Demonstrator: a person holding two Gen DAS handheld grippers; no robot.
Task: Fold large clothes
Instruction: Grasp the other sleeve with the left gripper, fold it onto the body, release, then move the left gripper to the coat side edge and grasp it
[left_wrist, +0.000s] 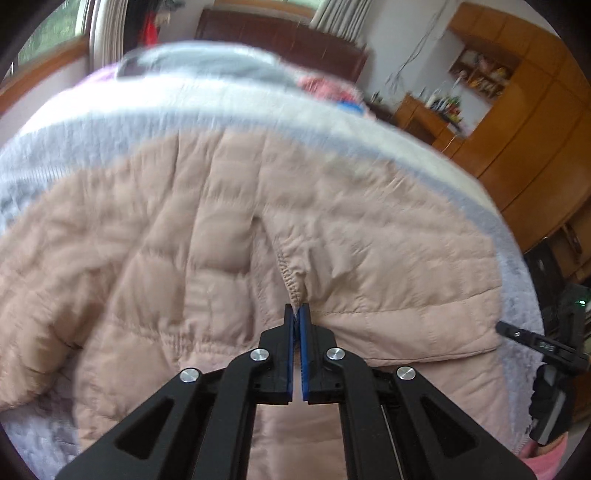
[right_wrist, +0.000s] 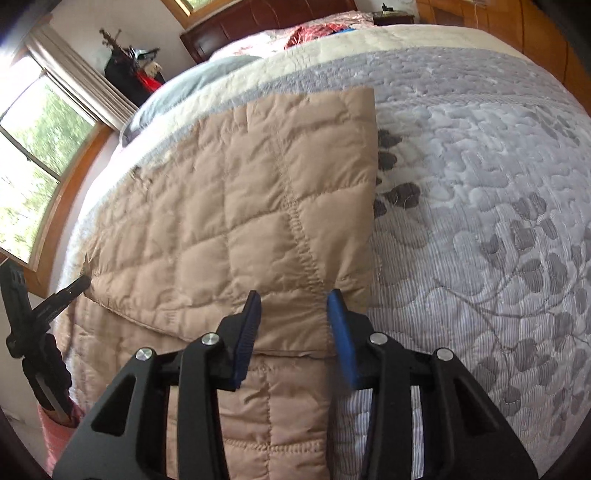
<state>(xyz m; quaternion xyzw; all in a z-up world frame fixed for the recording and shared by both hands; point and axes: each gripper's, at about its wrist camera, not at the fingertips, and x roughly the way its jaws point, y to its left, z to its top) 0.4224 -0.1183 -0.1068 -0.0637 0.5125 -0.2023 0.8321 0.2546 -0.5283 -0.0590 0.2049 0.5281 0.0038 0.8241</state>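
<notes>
You're in a home bedroom: a bed (right_wrist: 480, 184) with a grey leaf-patterned quilt, a dark wooden headboard (left_wrist: 280, 40), curtained windows (right_wrist: 33, 155) and wooden cupboards (left_wrist: 524, 122).

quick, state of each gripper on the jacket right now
left gripper: shut on the elastic cuff of the beige quilted puffer jacket.
right gripper: open, pads either side of the jacket's folded edge, not pressing it.

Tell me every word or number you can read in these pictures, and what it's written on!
None can be read.
The pink quilted jacket shows only stitching, no label.
The grey leaf-patterned bedspread has no writing.
The other gripper, at the left view's right edge, bears a small pale mark, too blurred to read.
The bottles and the shelf items by the wooden cabinet are too small and blurred.
</notes>
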